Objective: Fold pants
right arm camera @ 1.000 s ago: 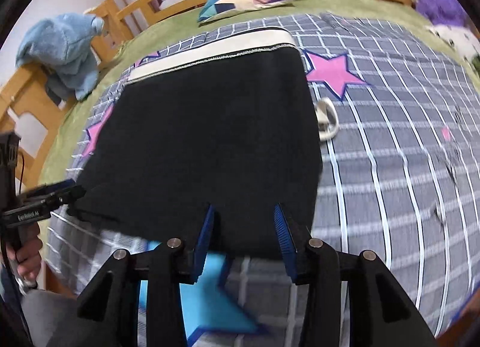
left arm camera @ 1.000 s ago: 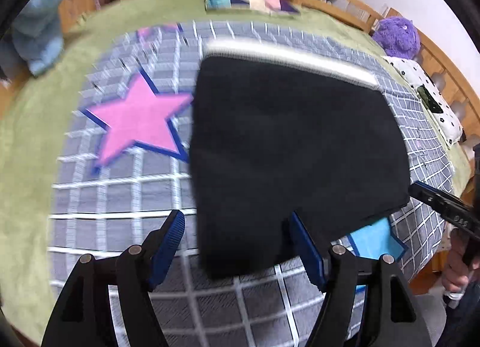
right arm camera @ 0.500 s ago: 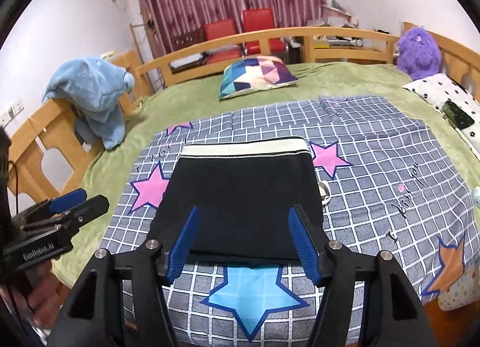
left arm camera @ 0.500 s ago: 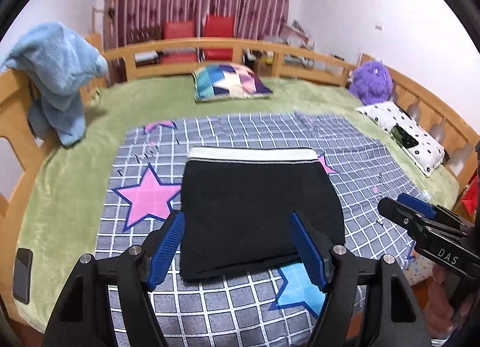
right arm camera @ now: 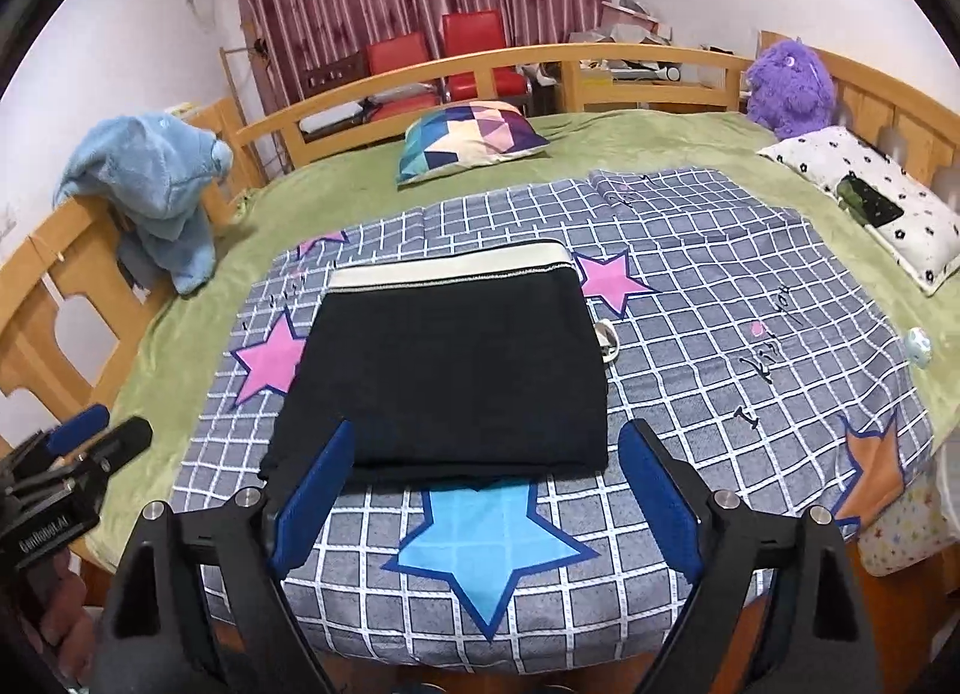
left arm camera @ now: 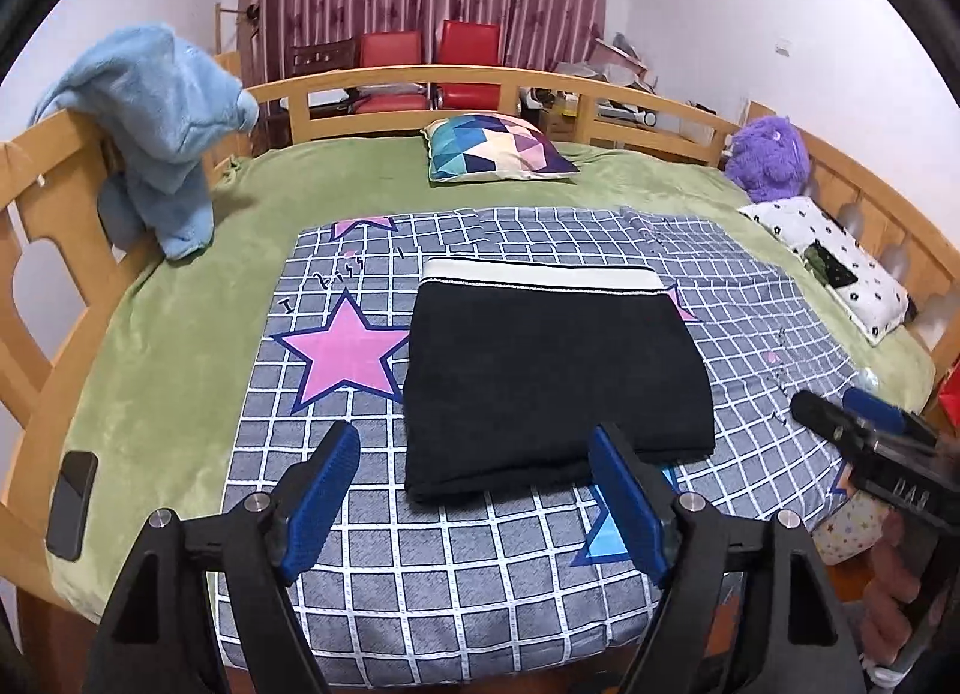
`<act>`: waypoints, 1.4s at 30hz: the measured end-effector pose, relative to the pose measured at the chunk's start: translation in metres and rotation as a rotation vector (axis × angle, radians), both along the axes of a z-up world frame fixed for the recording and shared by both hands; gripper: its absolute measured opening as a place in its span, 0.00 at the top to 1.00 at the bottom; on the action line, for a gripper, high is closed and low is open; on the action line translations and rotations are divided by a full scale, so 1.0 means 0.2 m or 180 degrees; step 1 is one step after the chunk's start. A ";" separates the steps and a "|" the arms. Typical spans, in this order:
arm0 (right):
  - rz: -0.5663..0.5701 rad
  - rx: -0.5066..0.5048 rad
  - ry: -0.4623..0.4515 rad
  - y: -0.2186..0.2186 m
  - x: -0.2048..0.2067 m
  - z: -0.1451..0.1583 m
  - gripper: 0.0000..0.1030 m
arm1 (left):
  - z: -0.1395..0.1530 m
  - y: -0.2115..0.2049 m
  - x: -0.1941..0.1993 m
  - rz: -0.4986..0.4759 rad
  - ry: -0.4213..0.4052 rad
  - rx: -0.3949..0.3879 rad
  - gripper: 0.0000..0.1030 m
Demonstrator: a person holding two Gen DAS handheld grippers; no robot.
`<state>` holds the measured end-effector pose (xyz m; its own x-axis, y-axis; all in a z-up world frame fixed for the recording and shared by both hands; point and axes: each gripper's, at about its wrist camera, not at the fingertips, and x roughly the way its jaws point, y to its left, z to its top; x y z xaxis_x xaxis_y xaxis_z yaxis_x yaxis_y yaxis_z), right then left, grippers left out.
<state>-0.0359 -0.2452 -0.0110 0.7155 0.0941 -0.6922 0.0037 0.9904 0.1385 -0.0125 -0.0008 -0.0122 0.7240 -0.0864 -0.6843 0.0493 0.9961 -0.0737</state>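
Note:
The black pants (left arm camera: pixel 552 370) (right arm camera: pixel 456 370) lie folded into a flat rectangle on the checked blanket, white waistband (left arm camera: pixel 540 277) at the far edge. My left gripper (left arm camera: pixel 474 448) hovers above the bed, back from the pants' near edge. Its jaws are opening and nothing is between them. My right gripper (right arm camera: pixel 489 436) hangs likewise over the near edge, its jaws opening wide and empty. Each gripper also shows in the other's view: the right gripper (left arm camera: pixel 840 418) at the right, the left gripper (right arm camera: pixel 90 436) at the left. Neither touches the cloth.
A grey checked blanket (left arm camera: pixel 456 562) with stars covers a green bedspread (left arm camera: pixel 180 334) inside a wooden bed rail (left arm camera: pixel 54 286). A blue fleece (left arm camera: pixel 162 124) hangs on the rail. There is a colourful pillow (left arm camera: pixel 492 148), a purple plush toy (right arm camera: pixel 786 82), a white pillow (right arm camera: pixel 870 202) and a black phone (left arm camera: pixel 72 505).
Both grippers have drawn up and back from the pants' near edge, so the whole bed now shows. Their jaws stand wider, the right much wider. The pants stay flat.

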 end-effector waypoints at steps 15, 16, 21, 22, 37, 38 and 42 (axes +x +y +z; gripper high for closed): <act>0.0020 -0.0257 0.0058 0.09 -0.03 0.00 0.11 | -0.02 -0.02 -0.02 0.0072 0.0050 0.0170 0.20; 0.0018 -0.0258 0.0066 0.09 -0.03 0.00 0.11 | -0.02 -0.02 -0.02 0.0081 0.0054 0.0169 0.20; 0.0015 -0.0254 0.0084 0.09 -0.04 -0.01 0.11 | -0.02 -0.01 -0.02 0.0084 0.0057 0.0172 0.19; 0.0011 -0.0246 0.0085 0.08 -0.04 -0.01 0.11 | -0.02 -0.01 -0.02 0.0086 0.0058 0.0172 0.19; 0.0015 -0.0226 0.0107 0.07 -0.04 -0.01 0.11 | -0.03 -0.01 -0.02 0.0068 0.0064 0.0179 0.19; 0.0016 -0.0229 0.0109 0.07 -0.04 -0.01 0.11 | -0.03 -0.01 -0.02 0.0069 0.0065 0.0180 0.19; 0.0021 -0.0229 0.0107 0.07 -0.04 -0.01 0.11 | -0.03 -0.01 -0.02 0.0070 0.0063 0.0177 0.19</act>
<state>-0.0436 -0.2315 -0.0138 0.6912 0.0480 -0.7210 0.0004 0.9978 0.0668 -0.0169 -0.0031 -0.0173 0.7117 -0.0321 -0.7017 0.0264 0.9995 -0.0190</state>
